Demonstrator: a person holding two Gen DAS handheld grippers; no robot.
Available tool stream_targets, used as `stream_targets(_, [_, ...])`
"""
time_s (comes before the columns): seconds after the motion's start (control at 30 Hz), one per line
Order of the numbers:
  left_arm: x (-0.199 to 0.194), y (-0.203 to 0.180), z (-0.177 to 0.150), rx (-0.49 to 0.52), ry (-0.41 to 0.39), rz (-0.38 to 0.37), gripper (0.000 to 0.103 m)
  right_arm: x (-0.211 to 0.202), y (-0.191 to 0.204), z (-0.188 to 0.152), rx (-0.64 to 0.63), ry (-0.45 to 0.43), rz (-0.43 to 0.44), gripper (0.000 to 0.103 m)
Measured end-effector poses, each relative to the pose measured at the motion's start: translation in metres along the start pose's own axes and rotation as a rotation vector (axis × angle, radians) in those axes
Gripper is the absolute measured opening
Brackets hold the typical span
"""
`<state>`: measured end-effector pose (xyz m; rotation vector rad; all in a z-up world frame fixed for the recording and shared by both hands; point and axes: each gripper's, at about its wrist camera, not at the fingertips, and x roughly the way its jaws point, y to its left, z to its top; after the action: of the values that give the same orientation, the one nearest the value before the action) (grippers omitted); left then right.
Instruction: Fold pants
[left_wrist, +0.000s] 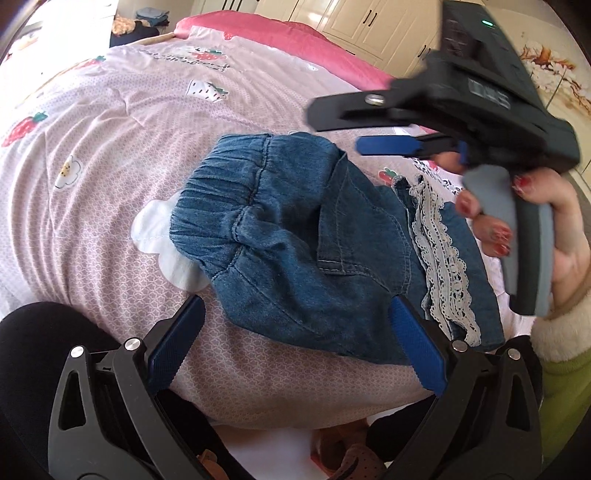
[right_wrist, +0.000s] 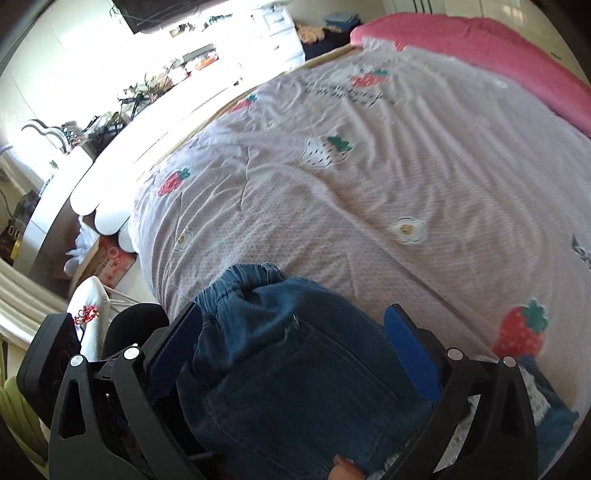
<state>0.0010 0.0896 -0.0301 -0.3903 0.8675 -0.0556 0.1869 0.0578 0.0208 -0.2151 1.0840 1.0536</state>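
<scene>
Denim pants (left_wrist: 295, 236), lace-trimmed, lie bunched near the front edge of a strawberry-print quilt (left_wrist: 110, 147). Left gripper (left_wrist: 295, 350): jaws spread wide, empty, straddling the near hem, apparently lined up to pinch. Right gripper (right_wrist: 291, 354): jaws wide, empty, poised above the seat pocket (right_wrist: 306, 373).

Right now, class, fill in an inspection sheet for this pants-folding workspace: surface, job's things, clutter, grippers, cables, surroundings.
Surface: bed with pink strawberry-print quilt, wrinkled.
Job's things: denim pants, bunched, elastic waistband away from the person, lace trim showing at the right.
Clutter: nothing seen on the quilt.
Grippers: left gripper open, pads either side of the pants' near edge; right gripper open, held above the pants by a hand.
Cables: nothing seen on the bed.
Surroundings: cream wardrobes; crowded white desk; folded clothes beyond the bed.
</scene>
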Motion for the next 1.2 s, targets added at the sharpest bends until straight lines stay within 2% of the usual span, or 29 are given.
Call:
stream_targets(0.17, [0.007,0.008,0.001,-0.028,0.006,-0.031,0.093,0.039,0.002,0.005,-0.048,0.127,0.036,0.095])
stream_targets(0.2, [0.008,0.010,0.002,-0.030,0.003,-0.036,0.093,0.045,0.002,0.004,-0.047,0.140,0.029,0.087])
stream_targets(0.23, [0.009,0.011,0.002,-0.035,0.002,-0.037,0.093,0.052,0.002,0.001,-0.037,0.162,0.055,0.059])
stream_targets(0.37, [0.009,0.017,0.004,-0.050,-0.012,-0.063,0.093,0.037,-0.002,-0.002,-0.023,0.115,0.106,0.032])
stream_targets(0.47, [0.008,0.021,0.006,-0.059,-0.028,-0.091,0.093,0.010,-0.010,-0.005,-0.017,0.065,0.168,0.021])
stream_targets(0.57, [0.009,0.028,0.012,-0.095,-0.035,-0.141,0.093,-0.014,-0.015,-0.008,-0.014,0.020,0.215,0.020])
stream_targets(0.6, [0.010,0.030,0.015,-0.104,-0.039,-0.157,0.090,-0.018,-0.015,-0.009,-0.019,0.011,0.223,0.020])
stream_targets(0.67, [0.011,0.035,0.019,-0.127,-0.040,-0.202,0.078,-0.027,-0.014,-0.011,-0.035,-0.008,0.233,0.020])
stream_targets(0.73, [0.013,0.040,0.024,-0.158,-0.035,-0.272,0.054,-0.034,-0.013,-0.013,-0.046,-0.017,0.232,0.020])
stream_targets(0.9, [0.003,0.022,0.032,-0.086,-0.075,-0.277,0.032,-0.047,-0.018,-0.017,-0.029,-0.054,0.230,0.020])
stream_targets(0.97, [-0.002,0.013,0.034,-0.069,-0.086,-0.279,0.029,-0.054,-0.023,-0.018,-0.023,-0.073,0.226,0.020])
stream_targets(1.07, [-0.010,-0.007,0.041,0.015,-0.118,-0.234,0.029,-0.070,-0.032,-0.023,-0.014,-0.110,0.224,0.020])
stream_targets(1.2, [-0.012,-0.039,0.049,0.096,-0.138,-0.226,0.029,-0.092,-0.050,-0.034,0.005,-0.155,0.219,0.020])
